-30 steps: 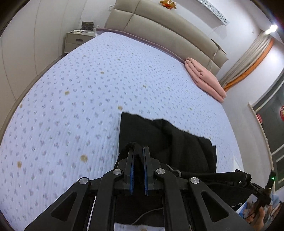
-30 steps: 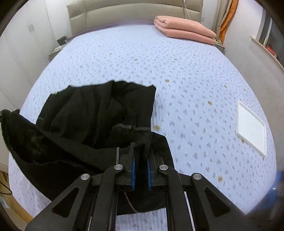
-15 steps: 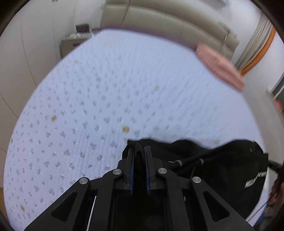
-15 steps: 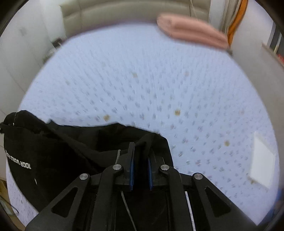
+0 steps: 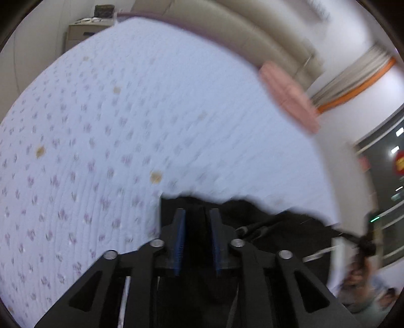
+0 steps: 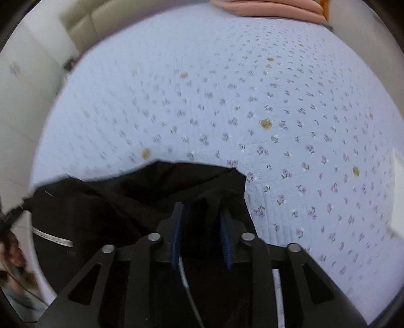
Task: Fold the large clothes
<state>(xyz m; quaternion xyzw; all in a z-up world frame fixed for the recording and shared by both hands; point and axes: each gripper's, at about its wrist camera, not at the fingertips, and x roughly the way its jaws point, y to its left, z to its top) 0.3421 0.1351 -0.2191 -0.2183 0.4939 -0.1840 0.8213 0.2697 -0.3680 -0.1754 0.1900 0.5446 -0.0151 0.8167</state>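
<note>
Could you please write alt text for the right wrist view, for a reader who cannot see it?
The right gripper, jaws opening, points down at a crumpled black garment whose fabric lies between its blue-padded fingers. The garment lies on a pale blue floral bedspread; a folded pink blanket lies at the far edge.

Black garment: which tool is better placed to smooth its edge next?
Left, probably. The left tool is opening over flat black garment; the right tool, also opening, has a bunched fold between its pads.
</note>
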